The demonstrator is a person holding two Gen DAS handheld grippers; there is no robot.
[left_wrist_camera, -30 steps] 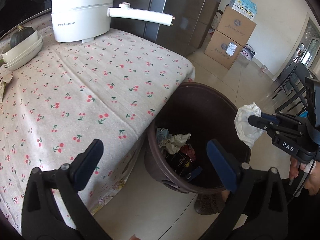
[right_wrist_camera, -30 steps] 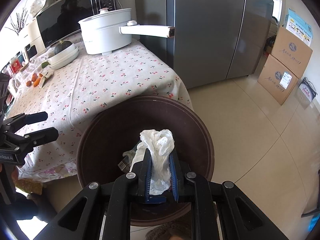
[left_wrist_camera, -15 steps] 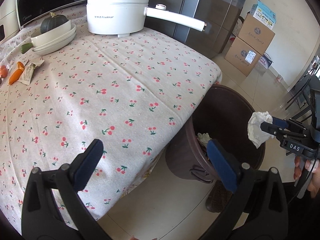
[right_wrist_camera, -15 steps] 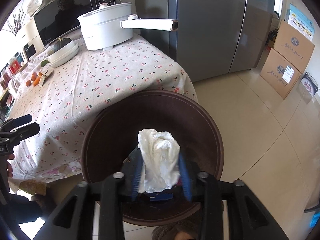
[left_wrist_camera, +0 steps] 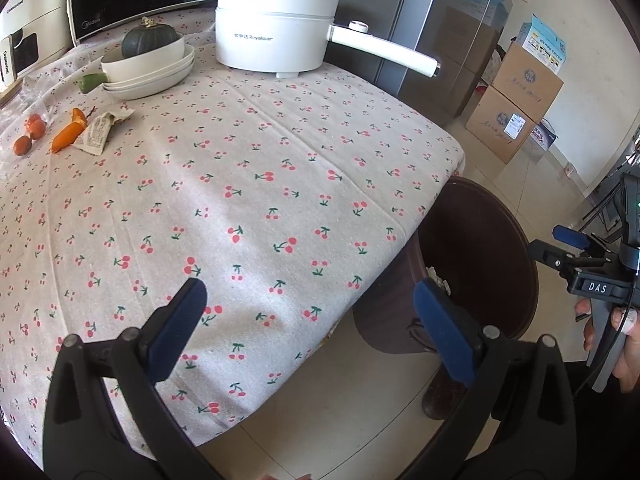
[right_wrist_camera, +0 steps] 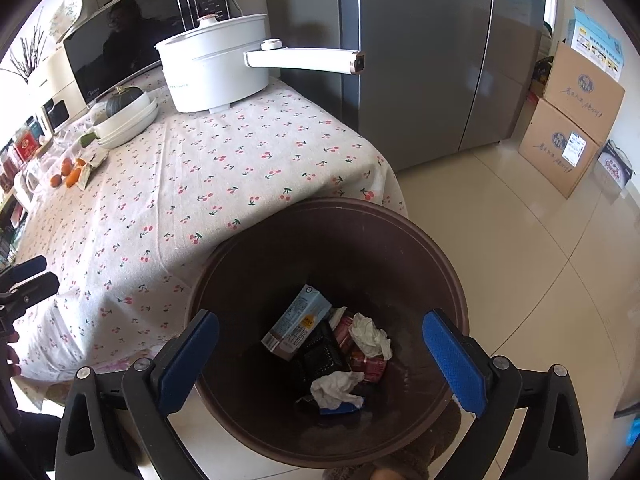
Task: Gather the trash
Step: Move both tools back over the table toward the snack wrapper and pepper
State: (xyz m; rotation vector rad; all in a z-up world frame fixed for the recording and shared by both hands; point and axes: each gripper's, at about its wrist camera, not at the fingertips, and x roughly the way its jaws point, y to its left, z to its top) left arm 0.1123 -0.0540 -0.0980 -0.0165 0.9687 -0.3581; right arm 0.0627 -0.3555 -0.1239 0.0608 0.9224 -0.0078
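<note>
A brown trash bin (right_wrist_camera: 448, 280) stands on the floor at the table's corner; it also shows in the left wrist view (left_wrist_camera: 516, 248). Inside lie crumpled white tissues (right_wrist_camera: 370, 336), a drink carton (right_wrist_camera: 298, 322) and dark wrappers. My right gripper (right_wrist_camera: 320, 358) is open and empty above the bin; it also shows in the left wrist view (left_wrist_camera: 560, 246). My left gripper (left_wrist_camera: 316, 324) is open and empty over the table's near edge. A torn wrapper (left_wrist_camera: 98, 130) lies on the tablecloth at the far left beside a carrot (left_wrist_camera: 70, 130).
The cherry-print tablecloth (left_wrist_camera: 240, 184) carries a white electric pot (left_wrist_camera: 276, 36) with a long handle, stacked bowls with a squash (left_wrist_camera: 148, 60), a green pepper and small red fruits (left_wrist_camera: 30, 134). A fridge (right_wrist_camera: 432, 56) and cardboard boxes (right_wrist_camera: 568, 120) stand beyond.
My right gripper opened and the white tissue dropped into the bin. My left gripper swung left from the bin, over the table.
</note>
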